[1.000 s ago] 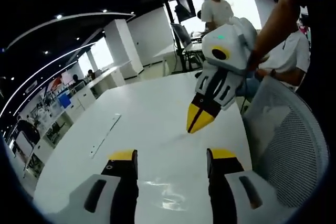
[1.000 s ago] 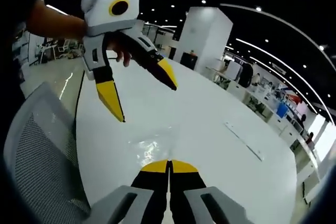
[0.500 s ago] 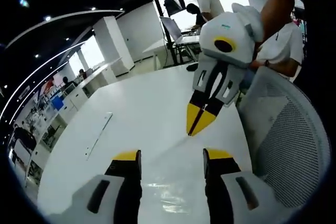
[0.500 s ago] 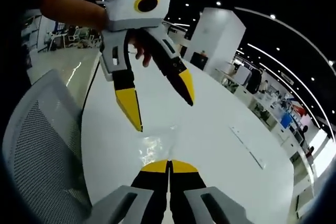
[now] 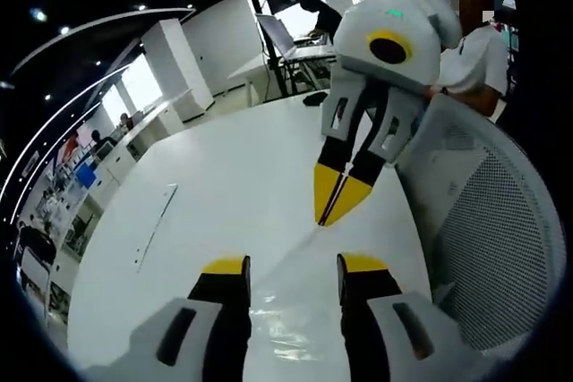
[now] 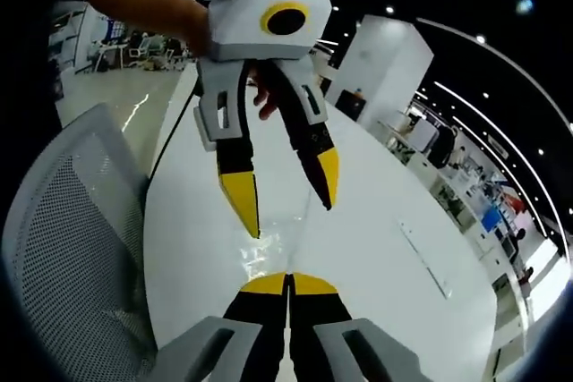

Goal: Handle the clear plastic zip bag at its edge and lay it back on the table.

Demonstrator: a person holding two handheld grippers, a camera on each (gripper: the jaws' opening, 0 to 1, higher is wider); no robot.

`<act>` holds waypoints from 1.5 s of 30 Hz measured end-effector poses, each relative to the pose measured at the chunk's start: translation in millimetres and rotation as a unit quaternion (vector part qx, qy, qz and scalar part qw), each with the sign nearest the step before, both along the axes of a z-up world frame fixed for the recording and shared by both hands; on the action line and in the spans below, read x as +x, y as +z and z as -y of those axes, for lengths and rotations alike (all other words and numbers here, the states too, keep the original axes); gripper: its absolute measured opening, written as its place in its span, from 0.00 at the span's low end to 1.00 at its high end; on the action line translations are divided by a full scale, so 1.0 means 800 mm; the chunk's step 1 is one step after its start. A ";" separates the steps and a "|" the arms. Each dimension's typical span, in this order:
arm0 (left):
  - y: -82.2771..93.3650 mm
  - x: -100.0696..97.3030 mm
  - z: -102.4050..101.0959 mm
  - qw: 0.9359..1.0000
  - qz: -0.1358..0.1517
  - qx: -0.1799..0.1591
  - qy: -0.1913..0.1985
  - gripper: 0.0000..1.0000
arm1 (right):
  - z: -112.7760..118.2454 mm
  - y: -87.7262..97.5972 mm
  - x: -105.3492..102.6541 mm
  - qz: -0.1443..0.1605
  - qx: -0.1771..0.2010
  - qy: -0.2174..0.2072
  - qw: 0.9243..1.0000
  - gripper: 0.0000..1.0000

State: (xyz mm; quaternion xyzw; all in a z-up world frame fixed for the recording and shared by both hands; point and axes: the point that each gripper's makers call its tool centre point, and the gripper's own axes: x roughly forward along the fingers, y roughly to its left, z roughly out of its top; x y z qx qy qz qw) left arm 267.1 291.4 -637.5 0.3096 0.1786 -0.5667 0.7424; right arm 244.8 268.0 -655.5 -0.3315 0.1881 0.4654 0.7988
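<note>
The clear plastic zip bag (image 5: 288, 315) lies crinkled on the white table (image 5: 224, 176), one edge lifted. My right gripper (image 5: 331, 210) comes down from the upper right, shut, with the bag's raised edge running from its yellow tips. My left gripper (image 5: 294, 266) is open, its jaws standing on either side of the bag. In the right gripper view the shut right gripper (image 6: 288, 278) pinches the bag (image 6: 261, 255) at the near edge, and the open left gripper (image 6: 288, 212), held by a hand, hangs just above the bag.
A grey mesh chair (image 5: 488, 248) stands against the table's edge, also at the left as the chair (image 6: 63, 248). A narrow grey strip (image 5: 152, 225) lies in the tabletop. People and a laptop (image 5: 277, 33) are at the far end.
My left gripper has come closer over the bag with its jaws a little narrower. The right gripper has stayed shut on the bag's edge and lifted it slightly.
</note>
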 end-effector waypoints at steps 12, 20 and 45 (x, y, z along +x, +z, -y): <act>-0.012 -0.004 0.000 1.000 0.001 0.023 -0.018 0.26 | -0.004 -0.001 -0.002 0.006 -0.013 0.016 1.000 0.00; -0.021 -0.008 0.000 0.999 -0.002 0.042 -0.031 0.17 | -0.005 -0.004 -0.006 0.011 -0.023 0.029 0.999 0.00; -0.027 -0.017 0.006 0.994 0.038 0.070 -0.072 0.00 | 0.004 -0.004 -0.007 -0.001 0.000 0.005 1.000 0.00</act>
